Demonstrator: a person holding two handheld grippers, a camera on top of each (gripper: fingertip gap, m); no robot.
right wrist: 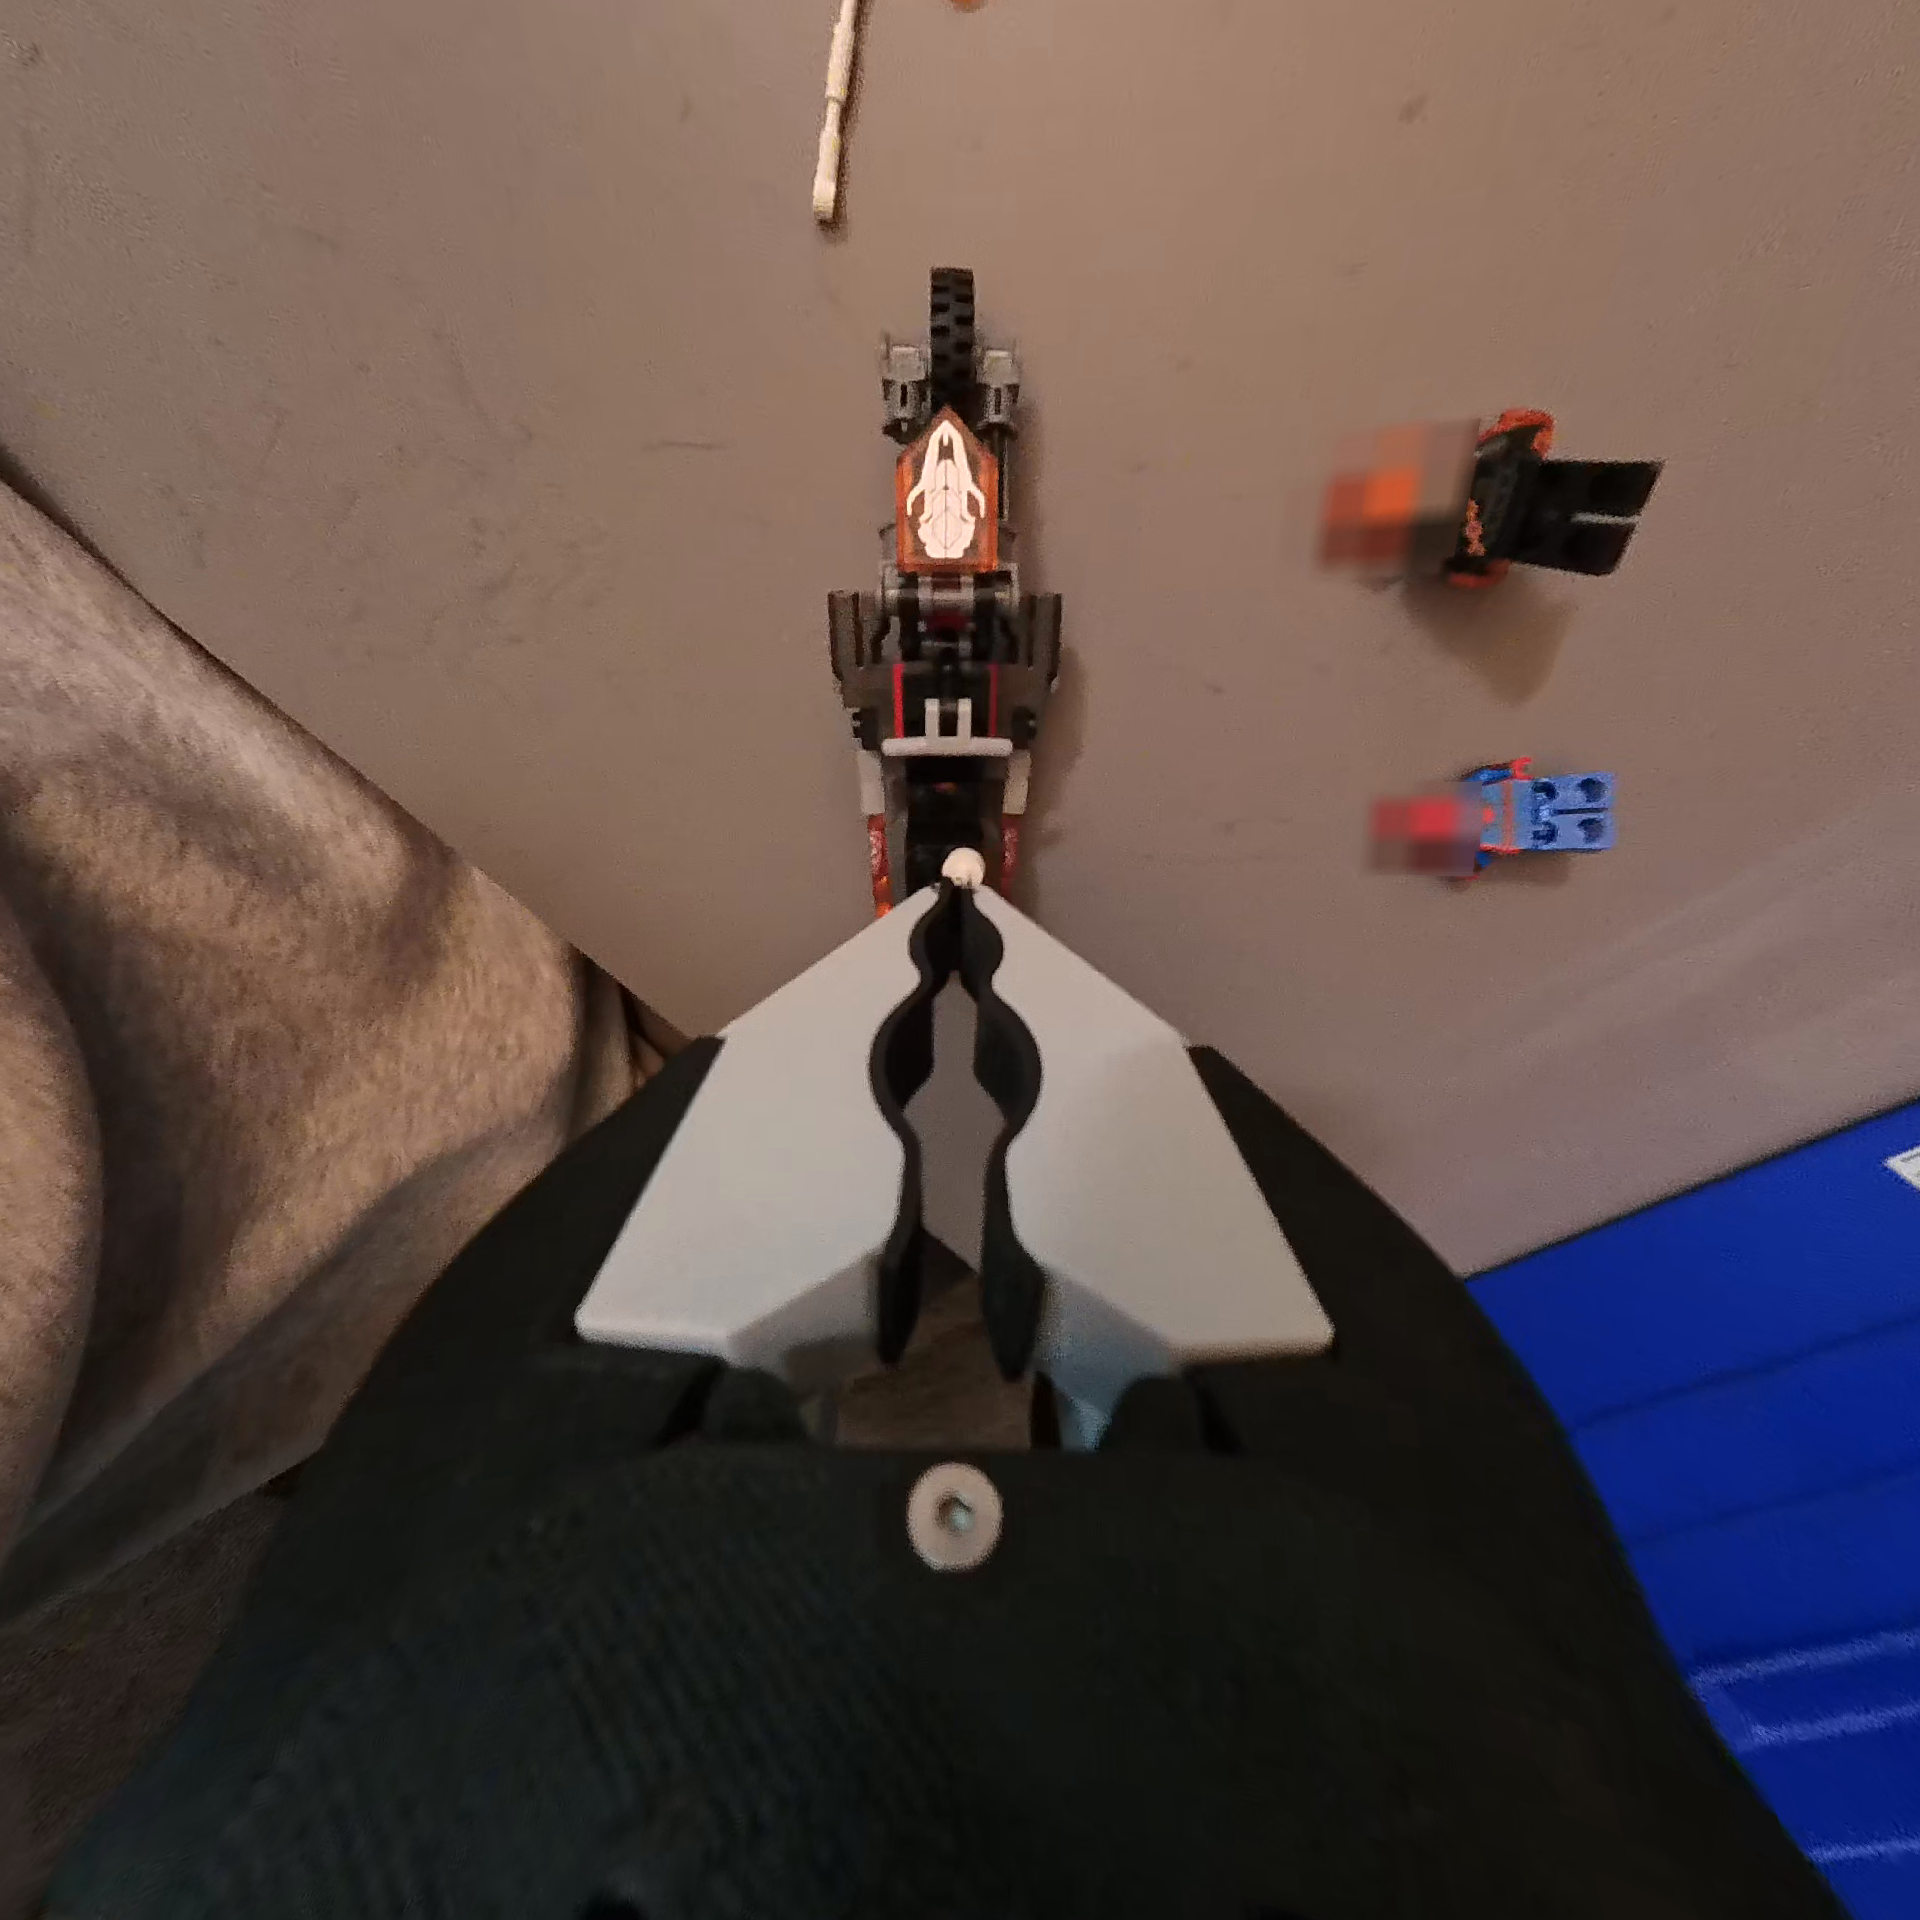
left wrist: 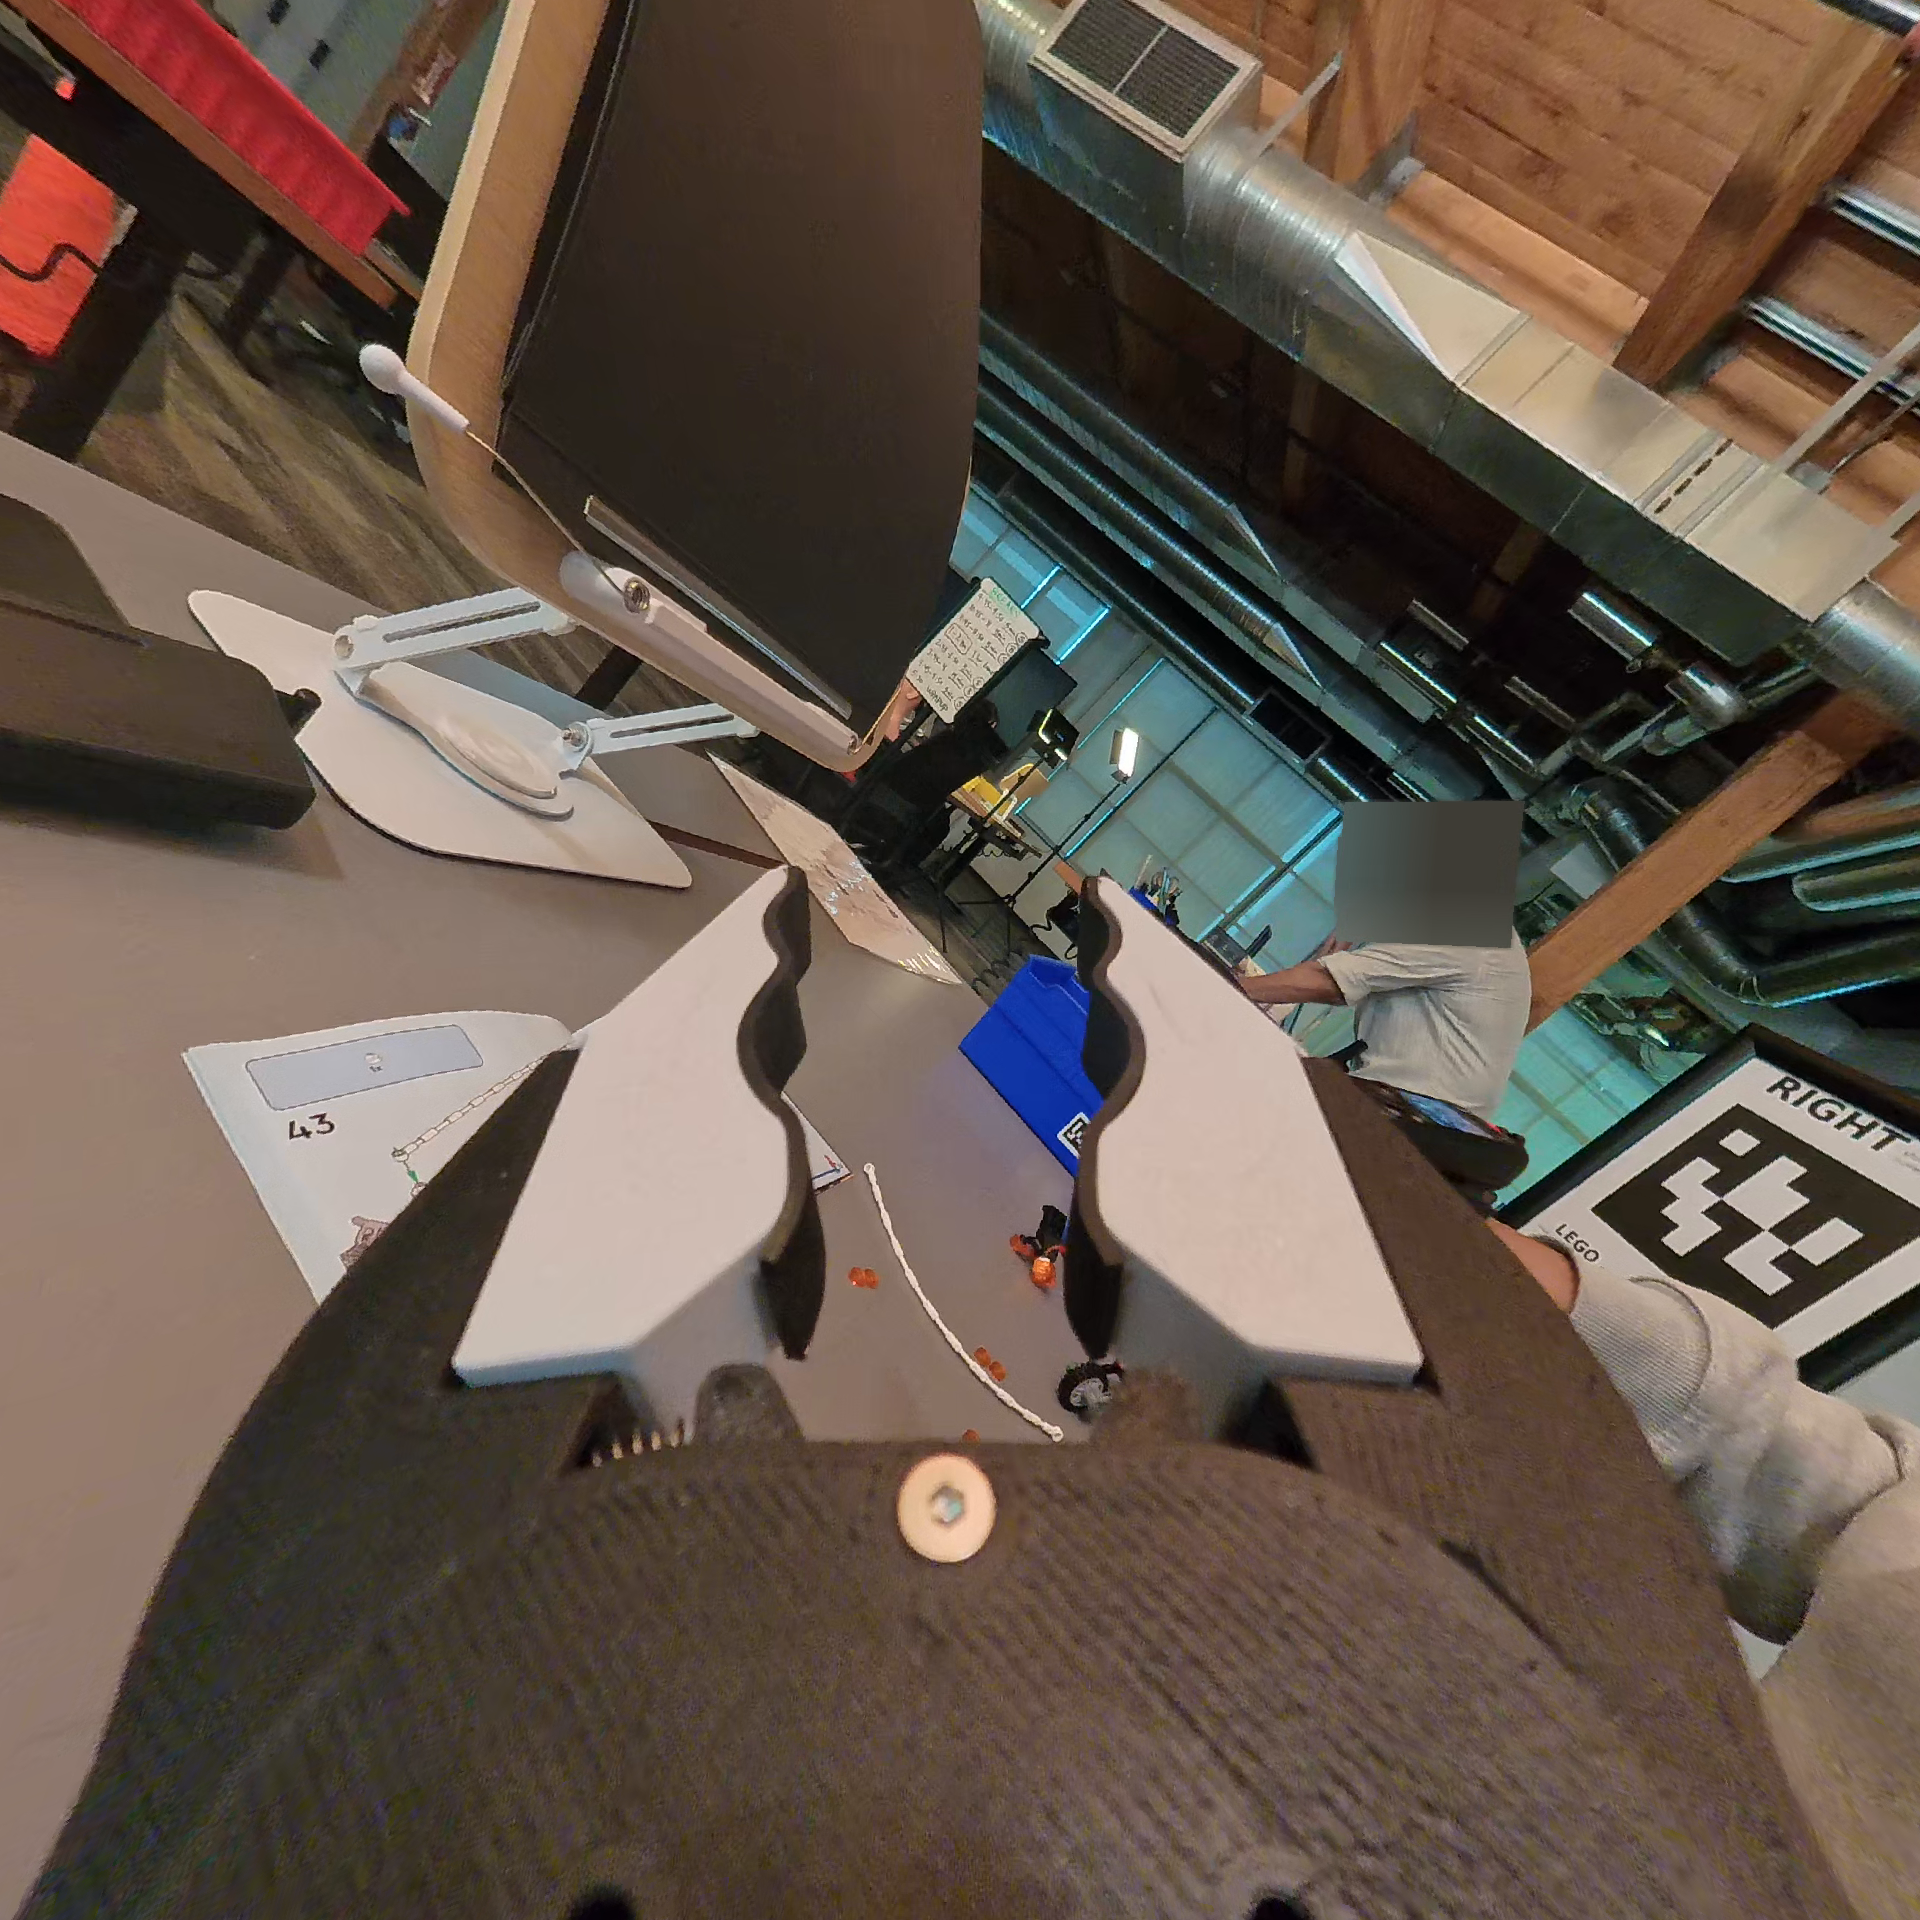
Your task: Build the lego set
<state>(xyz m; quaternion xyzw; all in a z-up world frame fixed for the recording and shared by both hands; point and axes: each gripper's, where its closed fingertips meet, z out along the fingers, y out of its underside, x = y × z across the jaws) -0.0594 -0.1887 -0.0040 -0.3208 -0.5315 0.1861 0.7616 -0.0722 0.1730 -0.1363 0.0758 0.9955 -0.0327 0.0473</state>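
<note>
A black, grey and orange lego motorbike [right wrist: 951, 623] lies on the grey table [right wrist: 416, 416], front wheel pointing away. My right gripper [right wrist: 956, 906] is shut on a small white round piece [right wrist: 964, 865] and holds it at the bike's near end. My left gripper [left wrist: 940, 894] is open and empty, raised above the table. Below it lie a white chain [left wrist: 935, 1299], small orange pieces [left wrist: 862, 1276], a minifigure [left wrist: 1044, 1242] and the bike's wheel [left wrist: 1086, 1387]. The chain's end [right wrist: 836, 135] shows beyond the bike in the right wrist view.
A black-orange minifigure [right wrist: 1517, 499] and a blue one [right wrist: 1548, 821] lie right of the bike. A blue bin [right wrist: 1714, 1455] stands at the right. An instruction booklet [left wrist: 343, 1122] lies left. A tablet on a white stand [left wrist: 468, 748] is behind. A sleeve [right wrist: 208, 935] is at left. The tips of one gripper are about 40 cm away from the tips of the other. Measured from the fingertips, the black-orange minifigure [right wrist: 1517, 499] is 11 cm or so from the right gripper and 35 cm from the left.
</note>
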